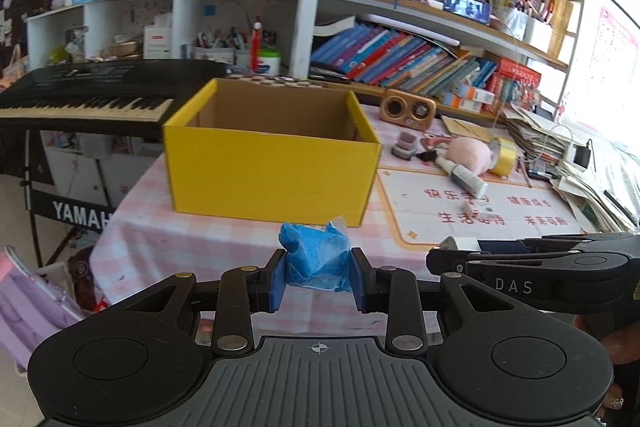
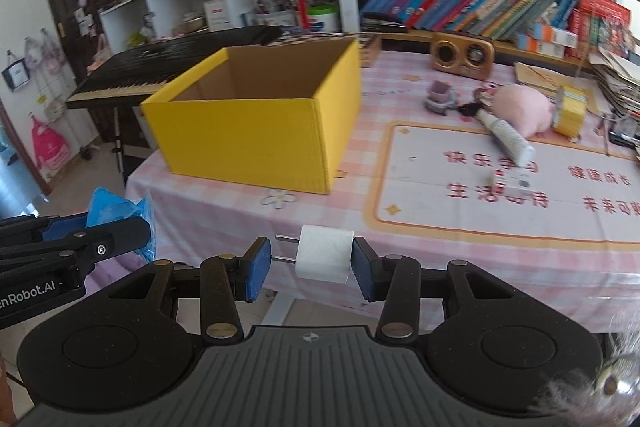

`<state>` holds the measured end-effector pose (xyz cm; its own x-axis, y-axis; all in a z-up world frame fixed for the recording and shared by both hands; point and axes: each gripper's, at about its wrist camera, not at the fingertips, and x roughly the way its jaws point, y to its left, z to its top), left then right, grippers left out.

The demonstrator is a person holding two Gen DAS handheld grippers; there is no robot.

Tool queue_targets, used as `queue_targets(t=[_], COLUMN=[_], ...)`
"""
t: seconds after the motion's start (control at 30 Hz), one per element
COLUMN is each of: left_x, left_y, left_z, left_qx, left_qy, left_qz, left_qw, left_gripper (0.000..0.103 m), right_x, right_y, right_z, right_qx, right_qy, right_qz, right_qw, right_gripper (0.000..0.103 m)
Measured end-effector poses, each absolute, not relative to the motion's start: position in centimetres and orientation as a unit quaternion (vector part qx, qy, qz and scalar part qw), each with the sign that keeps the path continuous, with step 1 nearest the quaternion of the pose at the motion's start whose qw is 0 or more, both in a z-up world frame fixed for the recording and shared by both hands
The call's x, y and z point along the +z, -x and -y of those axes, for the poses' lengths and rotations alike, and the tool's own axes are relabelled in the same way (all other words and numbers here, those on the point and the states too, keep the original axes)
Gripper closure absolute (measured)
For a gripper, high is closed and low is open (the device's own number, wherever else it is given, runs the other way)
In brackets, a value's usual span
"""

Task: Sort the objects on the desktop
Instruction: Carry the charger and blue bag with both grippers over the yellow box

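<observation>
At the far left a keyboard (image 1: 80, 99) stands beside the table (image 1: 160, 235). The left gripper (image 1: 319, 281) pinches a crumpled blue bag (image 1: 314, 259) between its blue pads, in the air over the near edge of the table; the bag is a lump without a clear long axis. Behind it the open yellow box (image 1: 272, 167) sits on the checked cloth, its long side across the view. More to the right, the right gripper (image 2: 311, 267) holds a white plug (image 2: 325, 257), also above the near edge. The plug's right face touches the right pad and its two metal prongs point left, toward the left pad, so its long axis runs across the jaws. Farther right on the table lie a tube (image 2: 508, 139), a pink plush (image 2: 520, 109) and yellow tape (image 2: 570, 111).
</observation>
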<state>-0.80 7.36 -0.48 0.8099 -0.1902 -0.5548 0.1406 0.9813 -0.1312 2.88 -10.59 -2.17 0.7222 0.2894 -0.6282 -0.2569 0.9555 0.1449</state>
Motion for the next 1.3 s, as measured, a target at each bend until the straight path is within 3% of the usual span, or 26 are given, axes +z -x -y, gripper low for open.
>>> queue_targets(t=[1.3], left_x=[0.8], left_y=[0.4], left_z=[-9.3], left_qx=[-0.081], left_qy=[0.031], left_qz=[-0.276], left_qw=[0.957], left_gripper=[0.072], right_x=[-1.5], right_y=[-3.4], right_z=[7.7], right_qx=[0.178], right_qy=[-0.003], right_qz=[-0.325], right_qw=[0.929], right_gripper=[0.061])
